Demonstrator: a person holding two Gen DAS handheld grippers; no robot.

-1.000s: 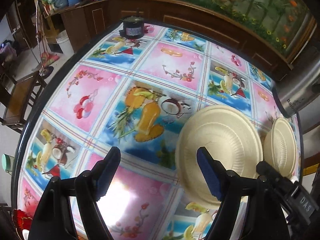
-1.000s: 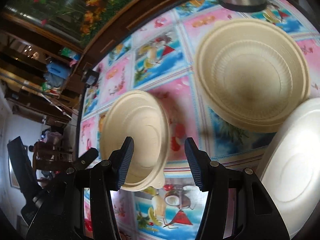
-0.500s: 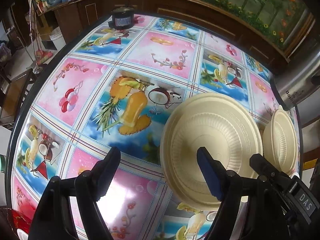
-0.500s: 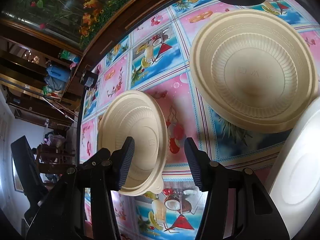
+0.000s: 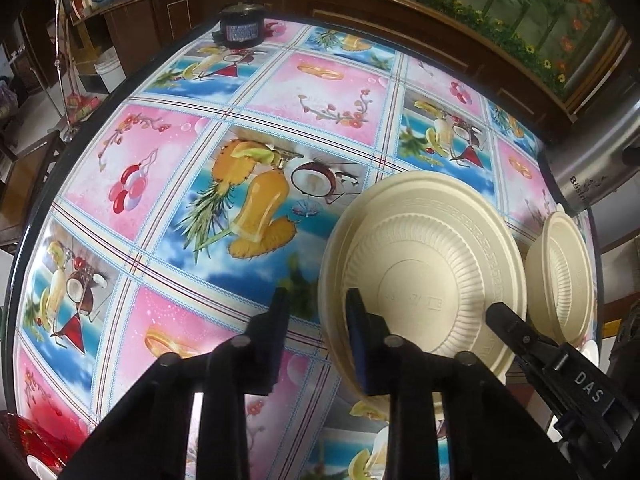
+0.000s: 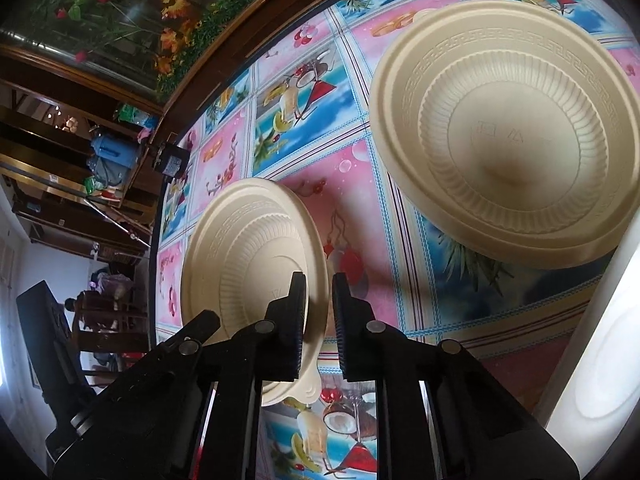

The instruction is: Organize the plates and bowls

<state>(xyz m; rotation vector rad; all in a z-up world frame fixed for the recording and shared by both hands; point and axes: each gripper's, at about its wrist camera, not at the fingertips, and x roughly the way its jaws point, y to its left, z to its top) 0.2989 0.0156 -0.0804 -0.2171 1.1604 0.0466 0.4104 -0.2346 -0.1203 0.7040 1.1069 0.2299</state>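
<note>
Pinching opposite rims of the ribbed cream plastic bowl, left gripper and right gripper have just closed on it.

Dark wooden cabinets, flowered wall panel, wooden chair, pale floor
</note>
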